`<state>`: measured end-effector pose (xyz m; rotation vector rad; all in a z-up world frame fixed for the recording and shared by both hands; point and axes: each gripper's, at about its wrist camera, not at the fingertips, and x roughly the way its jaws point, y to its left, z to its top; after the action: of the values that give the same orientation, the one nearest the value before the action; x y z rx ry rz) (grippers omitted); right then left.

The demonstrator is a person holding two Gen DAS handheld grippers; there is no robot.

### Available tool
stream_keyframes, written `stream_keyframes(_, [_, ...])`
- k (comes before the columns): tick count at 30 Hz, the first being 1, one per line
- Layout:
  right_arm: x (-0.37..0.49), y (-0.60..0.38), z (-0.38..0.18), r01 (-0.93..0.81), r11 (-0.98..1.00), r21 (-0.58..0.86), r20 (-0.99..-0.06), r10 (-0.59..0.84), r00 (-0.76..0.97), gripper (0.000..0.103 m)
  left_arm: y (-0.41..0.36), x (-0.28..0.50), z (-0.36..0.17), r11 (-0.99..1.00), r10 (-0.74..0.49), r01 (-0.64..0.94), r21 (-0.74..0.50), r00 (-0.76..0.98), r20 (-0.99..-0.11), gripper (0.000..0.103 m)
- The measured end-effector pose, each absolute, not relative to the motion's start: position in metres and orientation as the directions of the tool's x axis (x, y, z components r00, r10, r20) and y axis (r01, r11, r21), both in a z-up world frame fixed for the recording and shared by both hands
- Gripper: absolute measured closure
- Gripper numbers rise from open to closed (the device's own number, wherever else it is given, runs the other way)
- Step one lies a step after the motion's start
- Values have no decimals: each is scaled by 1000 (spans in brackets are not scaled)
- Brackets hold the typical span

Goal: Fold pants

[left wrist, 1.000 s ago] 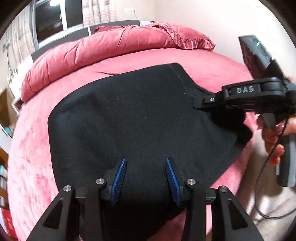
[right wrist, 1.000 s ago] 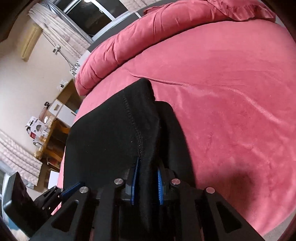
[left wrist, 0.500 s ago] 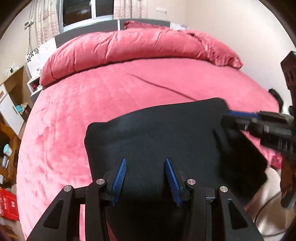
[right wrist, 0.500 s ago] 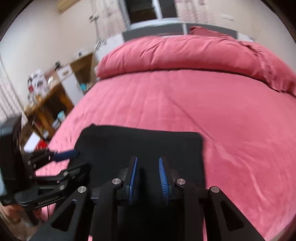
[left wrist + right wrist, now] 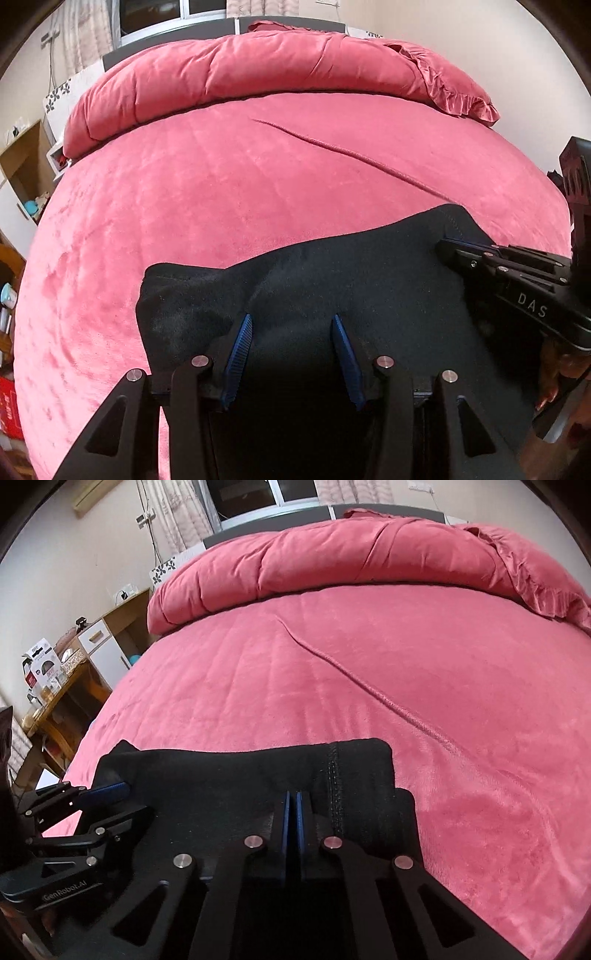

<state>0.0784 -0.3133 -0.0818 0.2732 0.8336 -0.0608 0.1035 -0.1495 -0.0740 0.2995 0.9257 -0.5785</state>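
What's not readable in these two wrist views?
- Pants, near edge: both views, covered by the tongs' bodies and cut off by the bottom edge.
- Right tongs, shut: whether cloth is pinched; black on black.
- Hand: left wrist view, mostly behind the right tongs.
- Desk clutter: right wrist view, too small.

Home bedroom, pink bed [image 5: 258, 192] (curtained window [image 5: 258, 494])
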Motion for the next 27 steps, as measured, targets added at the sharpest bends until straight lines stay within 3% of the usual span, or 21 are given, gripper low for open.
stream_keyframes(5, [69,-305,-71,164,971,176,-738,20,674,101,-143,88,-69,813,-338,582,15,493,-802,56])
stream_keyframes(11, [39,-299,-54,170,954,247,-727,67,684,77,-130,71,-57,841,-331,541,1,515,-791,55])
stream_keyframes(16, [11,-292,-48,160,966,204,-735,43,677,77,-116,43,-43,841,-334,540,12,537,-774,55])
stream_keyframes(27, [-31,-287,-65,147,977,151,-778,26,627,77,-64,-5,-65,837,-401,537,-107,468,-787,48])
